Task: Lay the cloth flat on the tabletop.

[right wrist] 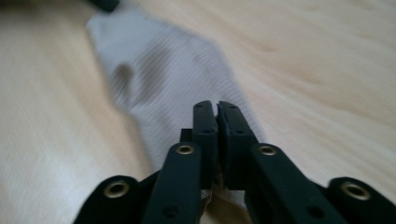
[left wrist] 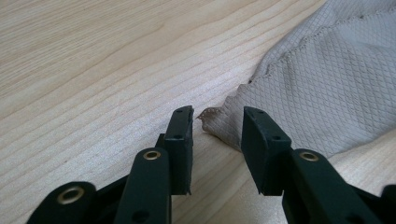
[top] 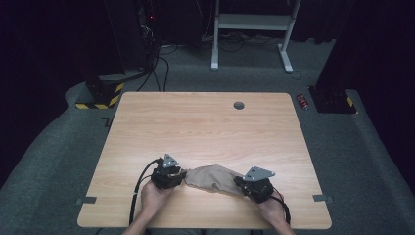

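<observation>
1. Lying crumpled near the near edge of the wooden table (top: 205, 122), the beige cloth (top: 213, 178) stretches between the two grippers, slightly right of the table's middle.
2. Right gripper (right wrist: 217, 112): jaws pressed together, pinching the right end of the cloth; fabric shows trapped low between the pads in the right gripper view. In the high view this gripper (top: 243, 183) sits at the cloth's right end, with the person's hand behind it.
3. Left gripper (left wrist: 217, 123): jaws spread, with a frayed corner of the cloth (left wrist: 308, 88) lying just at the gap between the tips, not yet clamped. In the high view it (top: 180, 175) sits at the cloth's left end.
4. Handling judgement: the cloth looks thin, light and limp, with a fine diamond weave and a stitched hem. It should fold and drape freely and hold no shape of its own. It is not fragile, but it could slide on the smooth wood if pushed.
5. Grasp judgement: take the left corner by its hem, well inside the pads, since the frayed tip alone could slip out.
6. Risk: a shallow bite on the corner would let the fabric pull free once tension comes between the two grippers.
</observation>
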Demonstrator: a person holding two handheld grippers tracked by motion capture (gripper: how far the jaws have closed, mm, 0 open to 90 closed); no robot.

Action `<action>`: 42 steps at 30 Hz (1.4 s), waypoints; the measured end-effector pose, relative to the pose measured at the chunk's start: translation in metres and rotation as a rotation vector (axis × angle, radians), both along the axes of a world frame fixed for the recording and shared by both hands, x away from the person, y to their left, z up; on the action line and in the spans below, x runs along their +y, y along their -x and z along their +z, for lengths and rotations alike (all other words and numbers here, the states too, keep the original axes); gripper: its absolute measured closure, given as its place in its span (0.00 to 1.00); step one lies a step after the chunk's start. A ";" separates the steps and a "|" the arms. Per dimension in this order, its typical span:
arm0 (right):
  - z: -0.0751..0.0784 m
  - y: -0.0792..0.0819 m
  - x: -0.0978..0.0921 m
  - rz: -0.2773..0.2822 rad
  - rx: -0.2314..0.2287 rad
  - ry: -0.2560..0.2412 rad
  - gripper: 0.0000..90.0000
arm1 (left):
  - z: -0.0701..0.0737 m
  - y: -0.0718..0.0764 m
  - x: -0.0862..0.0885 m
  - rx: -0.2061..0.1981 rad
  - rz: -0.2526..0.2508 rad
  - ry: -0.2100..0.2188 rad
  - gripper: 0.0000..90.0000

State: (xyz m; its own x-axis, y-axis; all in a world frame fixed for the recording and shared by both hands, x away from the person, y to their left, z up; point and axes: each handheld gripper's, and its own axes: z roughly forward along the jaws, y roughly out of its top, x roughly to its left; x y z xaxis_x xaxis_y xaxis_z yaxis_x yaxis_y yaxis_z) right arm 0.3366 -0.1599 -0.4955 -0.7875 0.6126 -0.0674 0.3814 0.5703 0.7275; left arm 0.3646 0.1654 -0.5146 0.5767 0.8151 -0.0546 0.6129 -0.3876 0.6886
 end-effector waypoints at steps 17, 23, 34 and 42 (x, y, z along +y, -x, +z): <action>0.008 0.000 -0.026 -0.137 0.016 -0.090 0.78 | 0.001 0.000 -0.002 -0.001 -0.005 -0.020 0.69; 0.004 -0.002 -0.014 -0.119 0.027 -0.096 0.74 | 0.002 -0.001 -0.002 0.007 -0.014 -0.030 0.71; -0.001 -0.004 -0.009 -0.124 0.053 -0.097 0.89 | 0.003 -0.002 -0.001 0.014 -0.023 -0.031 0.76; 0.010 0.002 -0.017 -0.150 0.045 -0.148 0.80 | 0.004 -0.004 0.001 0.021 -0.020 -0.017 0.80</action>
